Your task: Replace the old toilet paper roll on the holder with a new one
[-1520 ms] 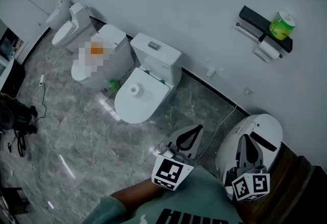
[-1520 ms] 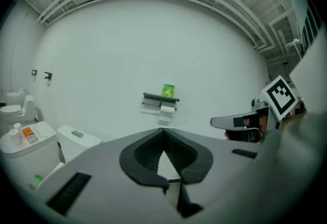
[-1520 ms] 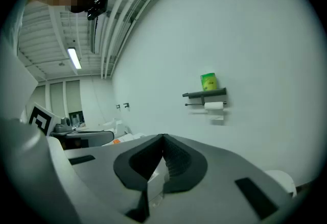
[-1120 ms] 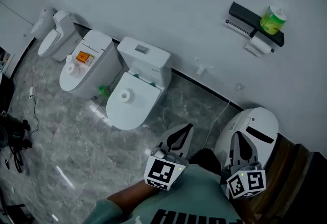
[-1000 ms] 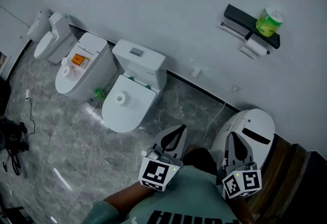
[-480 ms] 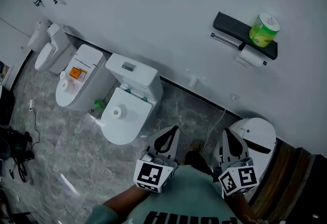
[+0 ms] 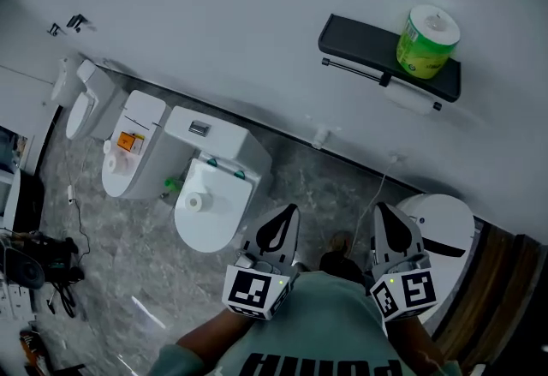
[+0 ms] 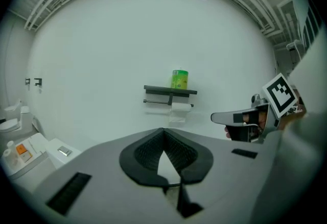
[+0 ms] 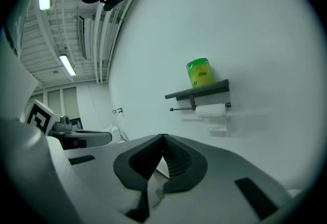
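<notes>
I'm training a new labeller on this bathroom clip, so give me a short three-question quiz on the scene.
1. True or false: the left hand-held gripper and the right hand-held gripper are both shut and empty.
2. Where is the green roll? A) on the shelf B) on a toilet lid C) between a gripper's jaws
3. What hangs on the bar under the shelf?
Key: 1 true; 2 A; 3 a white paper roll.
</notes>
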Demonstrator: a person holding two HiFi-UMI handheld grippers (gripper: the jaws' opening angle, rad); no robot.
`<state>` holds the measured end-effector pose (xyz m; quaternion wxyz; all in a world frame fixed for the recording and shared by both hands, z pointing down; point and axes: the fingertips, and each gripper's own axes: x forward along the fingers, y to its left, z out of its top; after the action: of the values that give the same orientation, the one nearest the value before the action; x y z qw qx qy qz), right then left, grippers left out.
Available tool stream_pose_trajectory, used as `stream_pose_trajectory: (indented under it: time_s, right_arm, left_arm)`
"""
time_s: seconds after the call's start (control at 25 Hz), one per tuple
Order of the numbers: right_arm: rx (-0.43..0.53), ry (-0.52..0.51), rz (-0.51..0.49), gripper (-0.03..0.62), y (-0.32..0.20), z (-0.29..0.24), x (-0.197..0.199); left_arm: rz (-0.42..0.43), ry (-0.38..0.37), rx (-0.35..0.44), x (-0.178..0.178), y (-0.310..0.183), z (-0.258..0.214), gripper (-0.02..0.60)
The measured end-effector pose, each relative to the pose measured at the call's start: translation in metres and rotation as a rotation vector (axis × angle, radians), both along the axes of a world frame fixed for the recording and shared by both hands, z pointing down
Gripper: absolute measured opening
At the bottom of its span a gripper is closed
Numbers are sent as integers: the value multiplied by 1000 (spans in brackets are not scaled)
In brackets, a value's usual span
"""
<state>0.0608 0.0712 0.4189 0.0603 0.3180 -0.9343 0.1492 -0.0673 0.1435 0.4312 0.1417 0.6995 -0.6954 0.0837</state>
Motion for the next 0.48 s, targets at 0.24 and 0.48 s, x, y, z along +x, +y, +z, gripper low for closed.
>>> stream_pose_trajectory:
  time_s: [0.24, 0.48]
  right_arm:
    - [-7, -36, -43, 0, -29, 0, 4]
    - [-17, -55, -34, 0, -50, 3, 22]
  left_arm:
    - [-8, -24, -9, 12, -34, -4, 6]
    - [0, -57, -34, 23, -52, -6, 6]
